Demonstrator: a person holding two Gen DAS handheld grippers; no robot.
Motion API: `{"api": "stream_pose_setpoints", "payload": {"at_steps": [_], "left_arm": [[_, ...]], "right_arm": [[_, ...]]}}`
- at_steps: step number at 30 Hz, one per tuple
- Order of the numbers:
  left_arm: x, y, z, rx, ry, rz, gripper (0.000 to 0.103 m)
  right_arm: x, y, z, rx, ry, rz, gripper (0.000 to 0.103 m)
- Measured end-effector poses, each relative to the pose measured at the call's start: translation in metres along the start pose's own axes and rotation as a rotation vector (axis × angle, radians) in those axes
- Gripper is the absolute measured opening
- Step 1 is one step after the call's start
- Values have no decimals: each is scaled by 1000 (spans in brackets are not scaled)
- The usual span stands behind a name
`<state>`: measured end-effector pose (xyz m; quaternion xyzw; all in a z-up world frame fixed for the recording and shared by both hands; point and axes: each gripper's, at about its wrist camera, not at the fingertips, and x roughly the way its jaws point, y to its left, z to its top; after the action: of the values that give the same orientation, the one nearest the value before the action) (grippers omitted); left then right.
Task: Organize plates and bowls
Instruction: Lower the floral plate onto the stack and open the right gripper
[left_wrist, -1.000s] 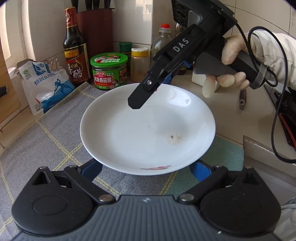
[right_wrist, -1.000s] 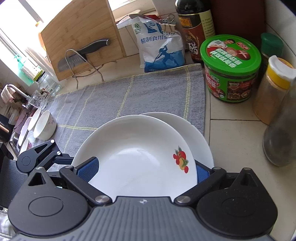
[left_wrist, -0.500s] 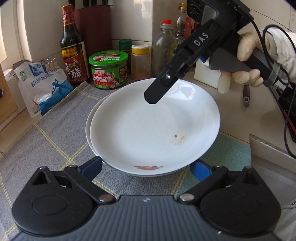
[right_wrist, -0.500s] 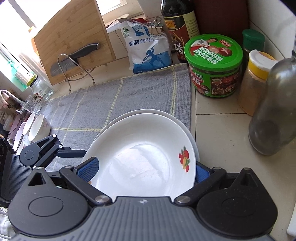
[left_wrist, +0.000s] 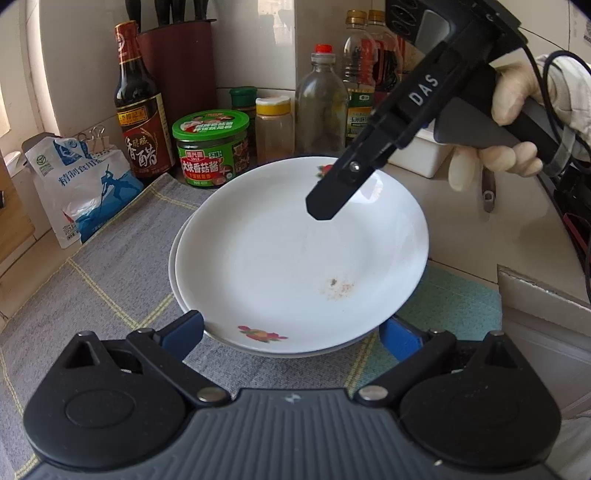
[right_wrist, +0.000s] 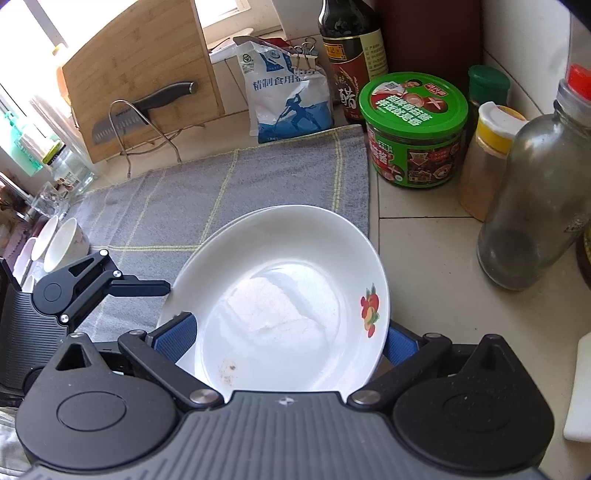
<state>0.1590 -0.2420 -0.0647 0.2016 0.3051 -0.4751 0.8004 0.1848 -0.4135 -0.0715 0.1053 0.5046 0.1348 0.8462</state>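
since a second ago the top plate (left_wrist: 295, 258) has come down onto the lower plate (left_wrist: 175, 266), whose rim now peeks out at the left. both sit stacked on the grey cloth (left_wrist: 110, 266) on the table (right_wrist: 424, 258), near the green-lidded jar (left_wrist: 212, 147) and the vinegar bottle (left_wrist: 138, 107). the right gripper (right_wrist: 284, 336) has its blue fingers (right_wrist: 173, 336) spread wide at either side of the top plate's rim. the left gripper (left_wrist: 291, 332) likewise brackets the stack, fingers wide apart; whether either touches the plate, i cannot tell.
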Motion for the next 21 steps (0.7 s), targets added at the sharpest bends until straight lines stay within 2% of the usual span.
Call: {"api": "stream_pose_setpoints", "payload": {"at_steps": [6, 13, 21], "left_arm": [[-2, 6, -4, -41, -3, 0, 100], [-15, 7, -8, -67, -30, 22, 100], [-37, 11, -9, -94, -66, 57, 100]], "right_arm": [[0, 3, -5, -9, 12, -63, 103], [-6, 26, -8, -73, -17, -108, 103], [-6, 54, -6, -133, -35, -124, 103]]}}
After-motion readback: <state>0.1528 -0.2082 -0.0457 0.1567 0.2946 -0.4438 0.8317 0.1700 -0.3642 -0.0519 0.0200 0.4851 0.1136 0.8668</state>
